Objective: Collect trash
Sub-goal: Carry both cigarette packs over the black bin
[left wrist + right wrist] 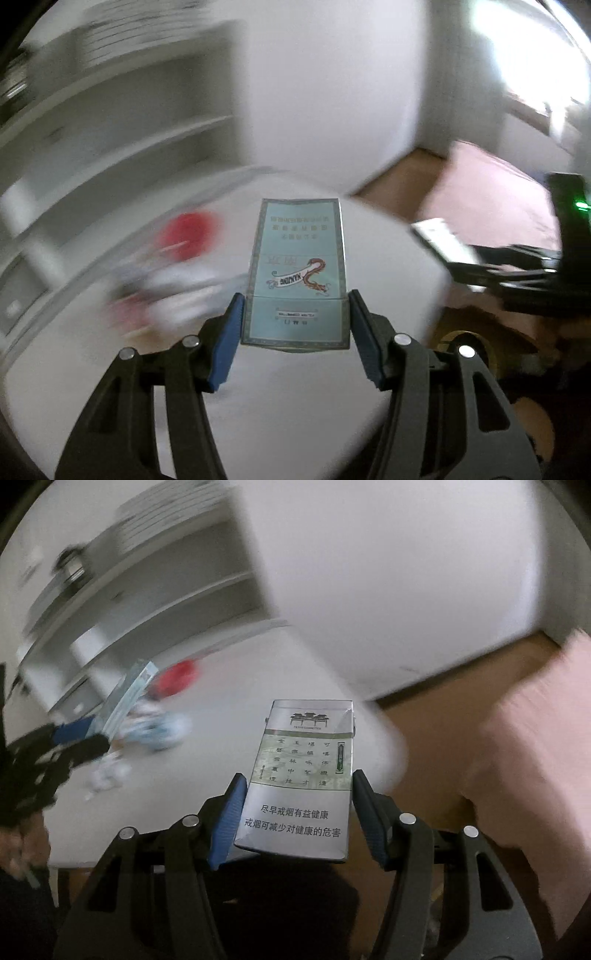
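Left claw (295, 325) and right claw (297, 808), both clamped, loaded

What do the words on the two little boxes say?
"NANJING", upside down on a banner beside a dragon: teal cigarette pack in the left gripper.
"尽早戒烟有益健康" and "戒烟可减少对健康的危害": silver cigarette pack in the right gripper.
The other lines on both packs are too small or blurred to read.
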Demonstrator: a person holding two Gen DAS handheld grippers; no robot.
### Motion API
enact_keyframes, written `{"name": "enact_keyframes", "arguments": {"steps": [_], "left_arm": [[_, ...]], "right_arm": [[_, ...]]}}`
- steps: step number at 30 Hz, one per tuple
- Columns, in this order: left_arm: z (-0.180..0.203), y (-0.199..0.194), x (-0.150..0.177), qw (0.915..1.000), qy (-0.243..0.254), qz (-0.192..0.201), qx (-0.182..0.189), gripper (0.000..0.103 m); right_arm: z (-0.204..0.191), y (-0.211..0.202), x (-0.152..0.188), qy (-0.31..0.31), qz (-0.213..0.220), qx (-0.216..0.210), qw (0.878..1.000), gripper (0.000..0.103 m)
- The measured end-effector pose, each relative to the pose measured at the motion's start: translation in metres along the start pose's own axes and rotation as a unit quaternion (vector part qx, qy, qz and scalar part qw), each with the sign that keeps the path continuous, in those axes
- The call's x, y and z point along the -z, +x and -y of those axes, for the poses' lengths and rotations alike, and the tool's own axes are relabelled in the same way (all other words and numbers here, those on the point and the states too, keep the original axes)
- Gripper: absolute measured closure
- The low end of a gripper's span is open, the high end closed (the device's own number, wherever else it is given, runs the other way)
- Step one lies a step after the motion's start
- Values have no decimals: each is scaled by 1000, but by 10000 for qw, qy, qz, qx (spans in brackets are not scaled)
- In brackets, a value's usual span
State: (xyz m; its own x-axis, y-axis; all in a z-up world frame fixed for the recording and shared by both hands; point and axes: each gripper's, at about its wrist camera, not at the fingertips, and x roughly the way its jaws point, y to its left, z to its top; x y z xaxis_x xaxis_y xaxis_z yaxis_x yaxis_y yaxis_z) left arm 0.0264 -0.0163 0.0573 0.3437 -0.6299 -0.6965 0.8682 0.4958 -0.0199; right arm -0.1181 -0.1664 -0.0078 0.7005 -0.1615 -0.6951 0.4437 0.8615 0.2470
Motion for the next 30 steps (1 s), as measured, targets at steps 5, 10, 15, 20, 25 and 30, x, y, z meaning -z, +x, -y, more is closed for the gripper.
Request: {"name": "enact_keyframes", "arguments": {"steps": [5, 10, 15, 20, 25, 30], "left_arm": [[110, 58, -15, 9924, 684, -64, 1017, 48], [205, 127, -2, 9767, 1073, -530, 1783, 48], [282, 200, 33, 9580, 1416, -1152, 2211, 48], [324, 257, 74, 9345, 1912, -1844, 2368, 48], [333, 285, 91, 9289, 1885, -2152, 2351, 48], [326, 284, 98, 9263, 1849, -2227, 2412, 48]], "right_arm": [[121, -38, 40, 1082, 88, 915, 9899, 46], [213, -67, 96, 1876, -1, 1628, 9687, 46], [279, -68, 162, 2503, -451, 1948, 9473, 46], [308, -46, 210, 2888, -943, 1807, 9354, 46], [309, -31, 217, 2882, -1123, 1661, 9364, 46], [311, -27, 210, 2822, -1124, 1588, 9394, 46]]}}
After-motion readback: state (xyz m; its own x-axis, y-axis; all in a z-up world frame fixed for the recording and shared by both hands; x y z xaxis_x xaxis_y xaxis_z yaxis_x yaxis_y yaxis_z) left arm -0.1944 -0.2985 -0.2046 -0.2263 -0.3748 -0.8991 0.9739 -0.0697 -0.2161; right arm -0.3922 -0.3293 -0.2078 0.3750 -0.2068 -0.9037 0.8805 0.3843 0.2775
